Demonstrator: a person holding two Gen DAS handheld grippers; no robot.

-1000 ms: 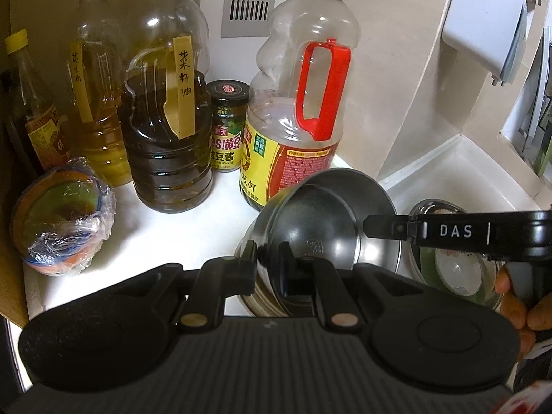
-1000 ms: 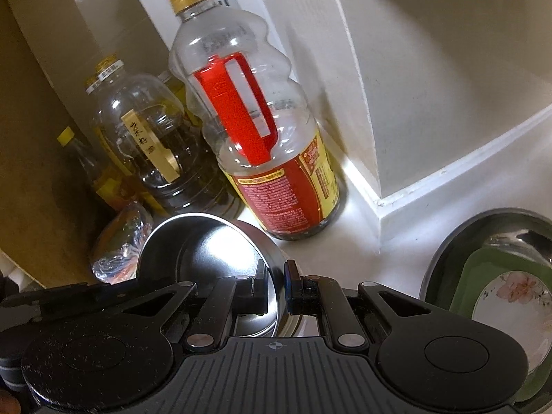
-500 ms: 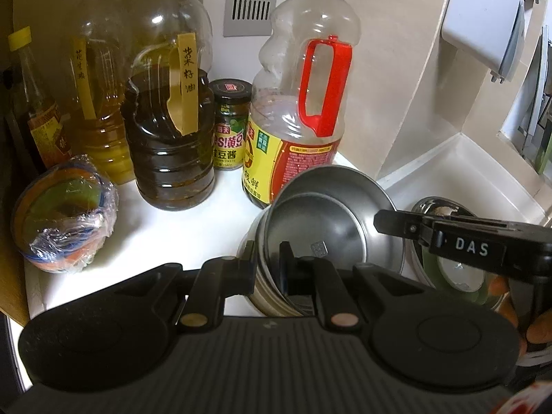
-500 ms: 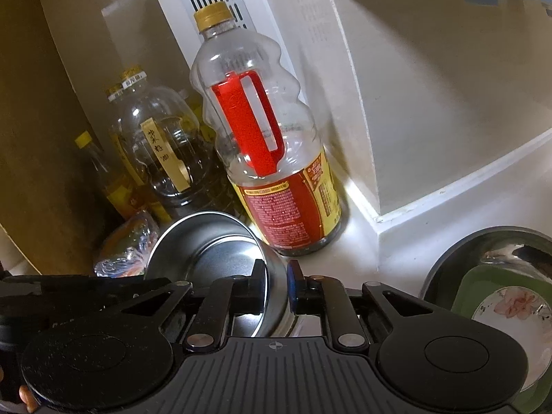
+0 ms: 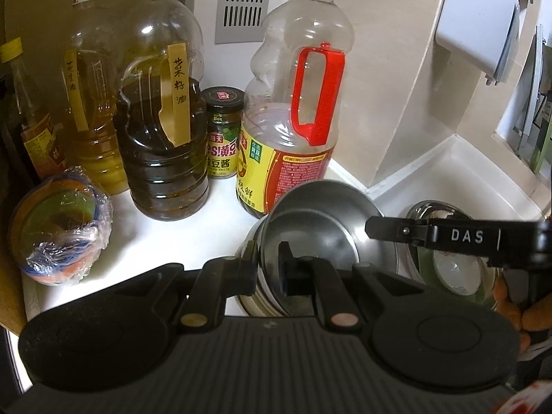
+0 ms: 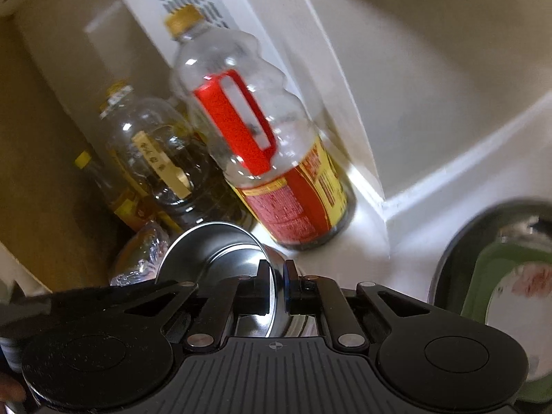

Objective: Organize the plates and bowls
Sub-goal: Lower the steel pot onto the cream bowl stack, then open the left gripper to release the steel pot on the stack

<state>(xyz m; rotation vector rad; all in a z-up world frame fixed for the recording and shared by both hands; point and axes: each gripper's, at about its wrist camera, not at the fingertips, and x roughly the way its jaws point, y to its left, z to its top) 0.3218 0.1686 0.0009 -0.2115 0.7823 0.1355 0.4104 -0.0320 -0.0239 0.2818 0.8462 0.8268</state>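
Observation:
A stack of steel bowls (image 5: 310, 231) stands on the white counter in front of the bottles. My left gripper (image 5: 267, 272) is shut on the near rim of the stack. My right gripper (image 6: 276, 286) is shut on the rim of the top steel bowl (image 6: 220, 248) and holds it tilted up; its finger (image 5: 396, 231) shows in the left wrist view reaching over the stack from the right. A larger steel basin (image 5: 438, 207) to the right holds a green plate (image 6: 496, 262) and a white flowered dish (image 6: 517, 283).
A soy sauce bottle with a red handle (image 5: 293, 131), a dark oil bottle (image 5: 162, 138), a small jar (image 5: 222, 134) and more oil bottles (image 5: 93, 110) stand at the back. A plastic-wrapped bowl (image 5: 58, 231) sits left. Walls close off the corner.
My right gripper has lifted and tilted the top steel bowl further up off the stack; the right wrist view is blurred with motion. My left gripper has stayed on the stack's rim.

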